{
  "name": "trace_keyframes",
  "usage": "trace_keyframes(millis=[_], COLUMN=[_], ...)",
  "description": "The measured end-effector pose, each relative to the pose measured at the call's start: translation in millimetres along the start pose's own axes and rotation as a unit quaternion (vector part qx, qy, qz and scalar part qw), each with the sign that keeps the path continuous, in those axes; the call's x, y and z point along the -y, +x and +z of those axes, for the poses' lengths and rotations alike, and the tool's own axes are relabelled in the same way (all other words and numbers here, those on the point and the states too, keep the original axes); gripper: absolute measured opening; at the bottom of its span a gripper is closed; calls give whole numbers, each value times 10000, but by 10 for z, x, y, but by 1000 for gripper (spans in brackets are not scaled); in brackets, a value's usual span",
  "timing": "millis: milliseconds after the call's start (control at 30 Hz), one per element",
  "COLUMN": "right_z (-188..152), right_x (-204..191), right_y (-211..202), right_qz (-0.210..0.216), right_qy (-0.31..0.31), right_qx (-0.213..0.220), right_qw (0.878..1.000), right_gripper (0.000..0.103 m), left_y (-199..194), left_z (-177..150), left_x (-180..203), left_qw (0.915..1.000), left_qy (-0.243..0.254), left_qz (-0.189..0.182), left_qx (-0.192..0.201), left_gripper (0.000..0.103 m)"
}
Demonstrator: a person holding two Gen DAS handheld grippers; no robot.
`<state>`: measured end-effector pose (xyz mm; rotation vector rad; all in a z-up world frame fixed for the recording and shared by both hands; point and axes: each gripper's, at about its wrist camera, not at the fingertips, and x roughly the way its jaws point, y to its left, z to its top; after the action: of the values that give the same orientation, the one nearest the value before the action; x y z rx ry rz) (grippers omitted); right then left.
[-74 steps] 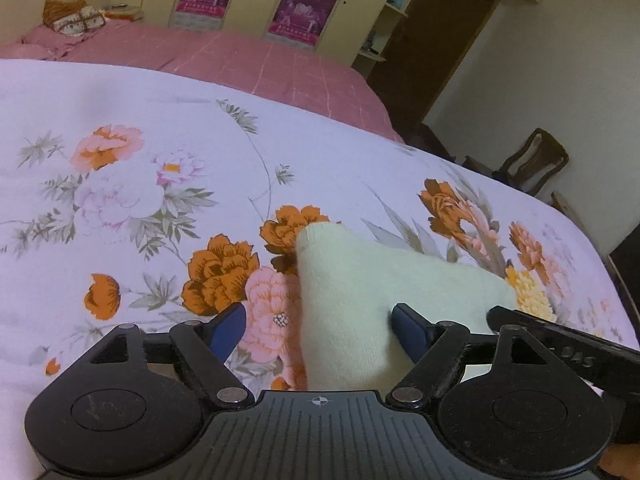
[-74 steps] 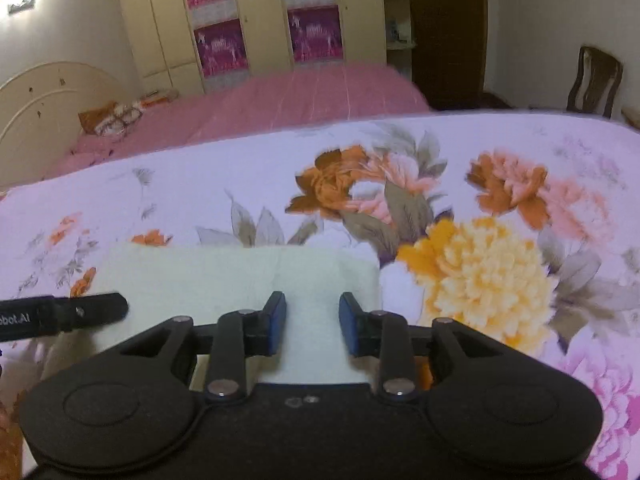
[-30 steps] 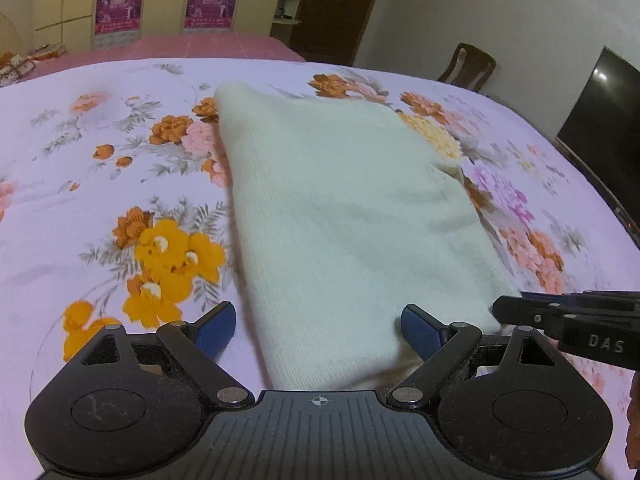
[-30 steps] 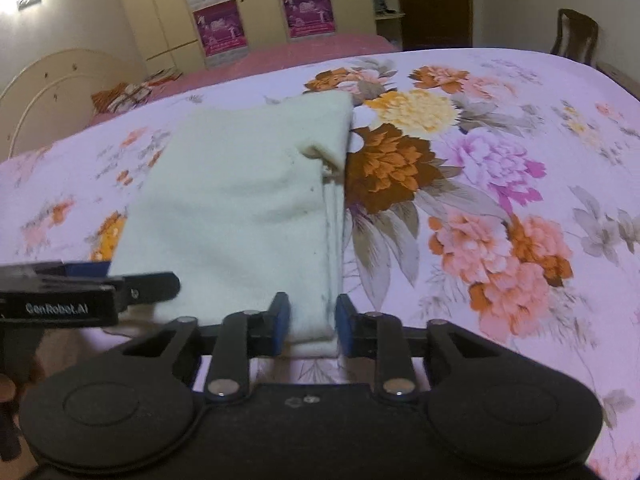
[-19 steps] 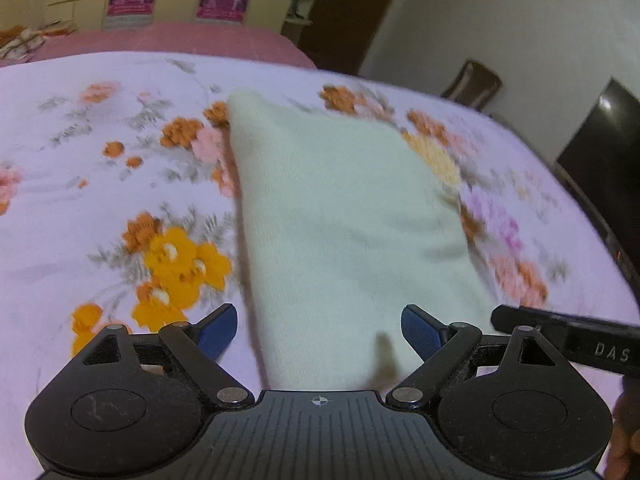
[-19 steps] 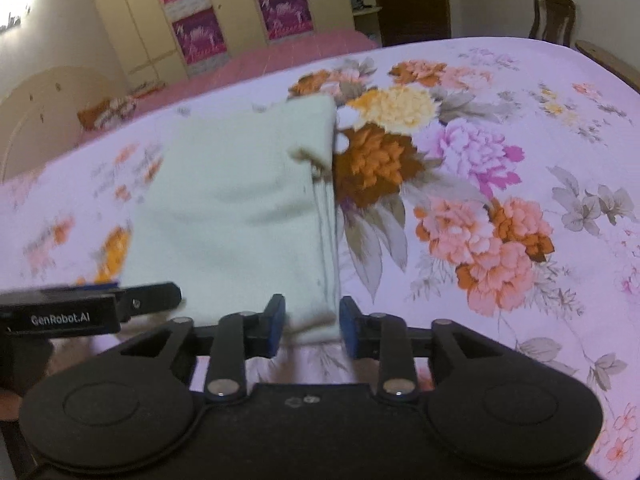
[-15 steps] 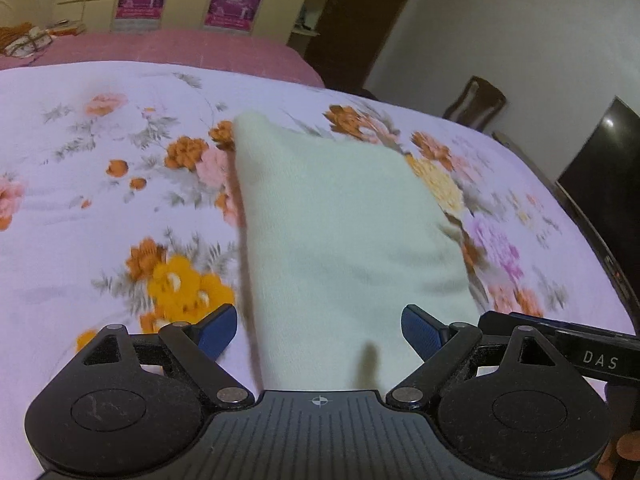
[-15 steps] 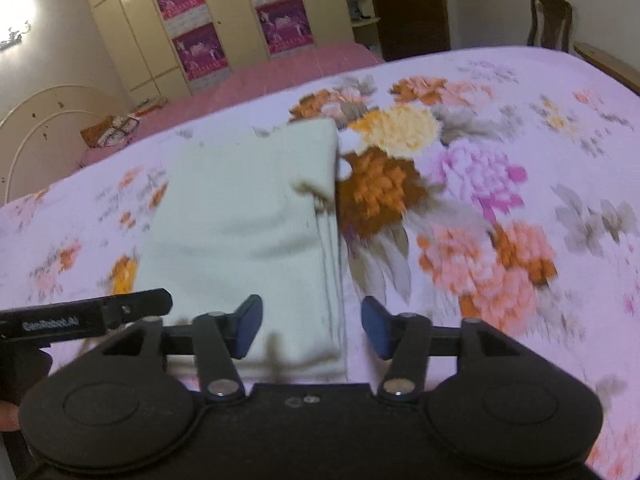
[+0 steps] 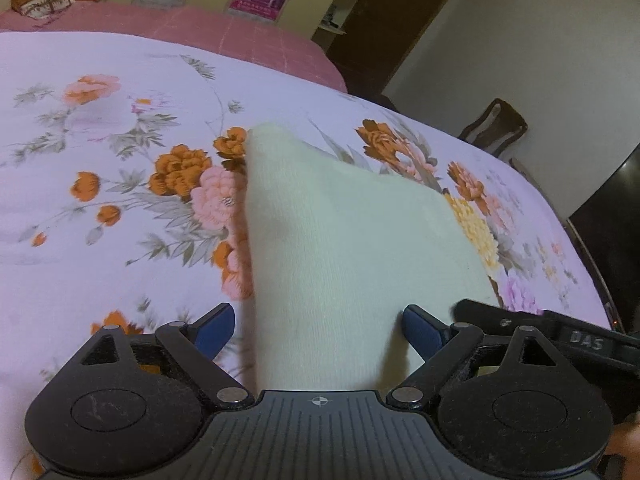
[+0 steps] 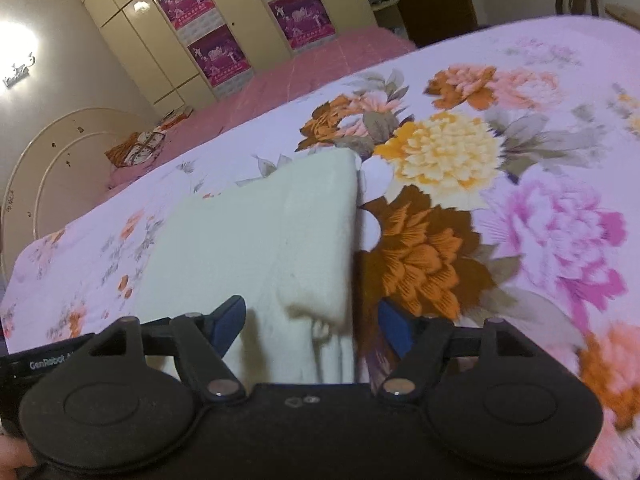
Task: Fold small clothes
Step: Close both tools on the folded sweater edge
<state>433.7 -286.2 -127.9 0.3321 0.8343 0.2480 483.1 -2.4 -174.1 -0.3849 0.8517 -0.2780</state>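
- Cream knit garment (image 9: 352, 248): folded, lying flat on the flowered bedspread (image 9: 100, 200); its long axis runs from 6 to 12 o'clock, away from both tools.
- Left gripper (image 9: 318, 330): fingers wide, straddling the garment's near end, pads clear of the cloth.
- Right gripper (image 10: 312, 322): fingers opening, garment's near right corner between them, apparently released.
- Nearer hand: neither; both sit at the near edge.
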Motion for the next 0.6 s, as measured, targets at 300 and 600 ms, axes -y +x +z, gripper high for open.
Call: trace_keyframes(millis=[300,600], right_z=[3,21], right_x=[68,75], right_y=[121,146], right_qz=[530,692], right_qy=[144,109], right_qx=[-152,-173], right_qw=[9984,9974], right_gripper=[53,45], left_y=[72,69], left_z=[34,32], left_x=[34,-45], left_qw=[9992,9975], left_qy=[-140,-512], left_qz=[-345,-471], left_qx=[-162,-146], left_gripper=[89,73])
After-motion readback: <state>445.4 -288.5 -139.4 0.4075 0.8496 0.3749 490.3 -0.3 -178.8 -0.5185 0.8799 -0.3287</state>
